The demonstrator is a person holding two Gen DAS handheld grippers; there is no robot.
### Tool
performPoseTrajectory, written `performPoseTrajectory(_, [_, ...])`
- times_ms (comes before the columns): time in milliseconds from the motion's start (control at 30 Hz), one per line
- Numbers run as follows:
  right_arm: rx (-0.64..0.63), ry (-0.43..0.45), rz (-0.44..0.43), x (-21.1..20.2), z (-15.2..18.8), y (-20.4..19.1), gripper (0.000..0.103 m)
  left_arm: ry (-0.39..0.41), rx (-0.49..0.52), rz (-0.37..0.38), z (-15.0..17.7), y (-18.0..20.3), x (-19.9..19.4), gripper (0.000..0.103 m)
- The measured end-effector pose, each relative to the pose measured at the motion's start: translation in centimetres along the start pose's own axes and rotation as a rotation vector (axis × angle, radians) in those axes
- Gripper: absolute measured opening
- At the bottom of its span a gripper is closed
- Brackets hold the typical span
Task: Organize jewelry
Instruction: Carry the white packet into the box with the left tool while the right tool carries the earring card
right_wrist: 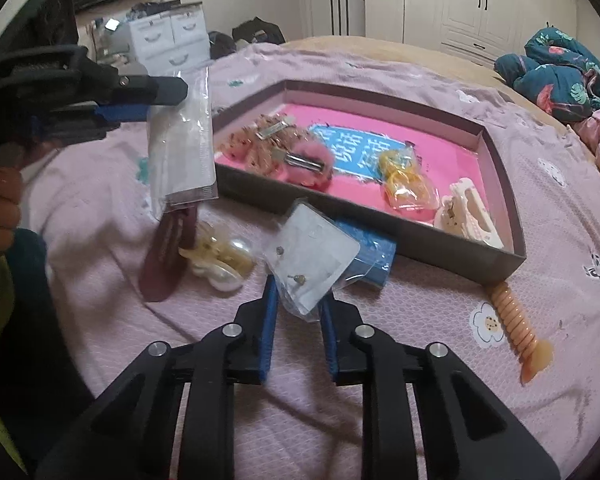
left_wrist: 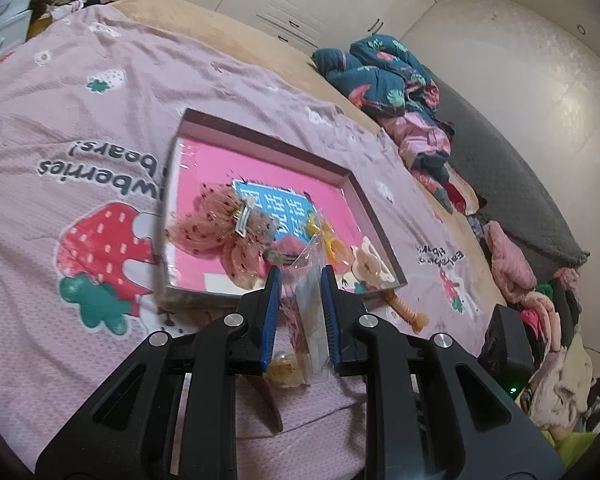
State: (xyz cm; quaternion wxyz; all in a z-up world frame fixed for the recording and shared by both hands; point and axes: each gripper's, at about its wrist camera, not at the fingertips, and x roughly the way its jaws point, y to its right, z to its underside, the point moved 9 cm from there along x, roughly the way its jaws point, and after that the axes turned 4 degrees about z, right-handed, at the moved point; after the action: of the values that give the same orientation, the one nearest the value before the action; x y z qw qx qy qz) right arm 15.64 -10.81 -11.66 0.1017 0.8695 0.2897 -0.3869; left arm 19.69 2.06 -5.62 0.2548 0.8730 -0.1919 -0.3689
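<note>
My left gripper point(left_wrist: 300, 280) is shut on a long clear packet point(left_wrist: 310, 308). In the right wrist view the left gripper point(right_wrist: 168, 96) holds that packet point(right_wrist: 184, 152) hanging above the bed, left of the tray. My right gripper point(right_wrist: 300, 300) is shut on the lower corner of a clear packet with an earring card point(right_wrist: 312, 252), raised just before the tray's near wall point(right_wrist: 500, 256). The pink-bottomed tray point(left_wrist: 380, 232) contains a netted bow clip point(right_wrist: 256, 140), a pink fluffy clip point(right_wrist: 312, 160), a bagged yellow piece point(right_wrist: 404, 184) and a cream claw clip point(right_wrist: 468, 212).
On the pink strawberry bedspread point(right_wrist: 380, 360) lie a maroon clip point(right_wrist: 164, 256), a pearl-and-yellow clip point(right_wrist: 220, 260), a blue packet point(right_wrist: 372, 256) and an orange spiral hair tie point(right_wrist: 516, 328). A teal quilt point(right_wrist: 560, 68) is bunched at far right. A person's hand point(right_wrist: 0, 200) grips the left tool.
</note>
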Motion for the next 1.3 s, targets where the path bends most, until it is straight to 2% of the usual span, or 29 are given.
performPoseTrajectory(133, [0.018, 0.018, -0.025, -0.8, -0.5, -0.4, 0.017, 0.017, -0.012, -0.003, -0.3, -0.6, -0.9, 0.013])
performPoseTrajectory(467, [0.029, 0.072, -0.017, -2.2, -2.3, 0.0, 0.015, 0.056, -0.016, 0.001, -1.1, -0.5, -2.5, 0.013])
performPoseTrajectory(800, [0.025, 0.122, -0.006, -4.1, -5.7, 1.0, 0.015, 0.112, 0.001, -0.022, -3.8, -0.1, -4.6, 0.013])
performPoseTrajectory(1300, [0.06, 0.201, 0.065, -5.7, -11.6, 6.3, 0.015, 0.116, 0.086, -0.054, -7.6, 2.2, -2.1, 0.013])
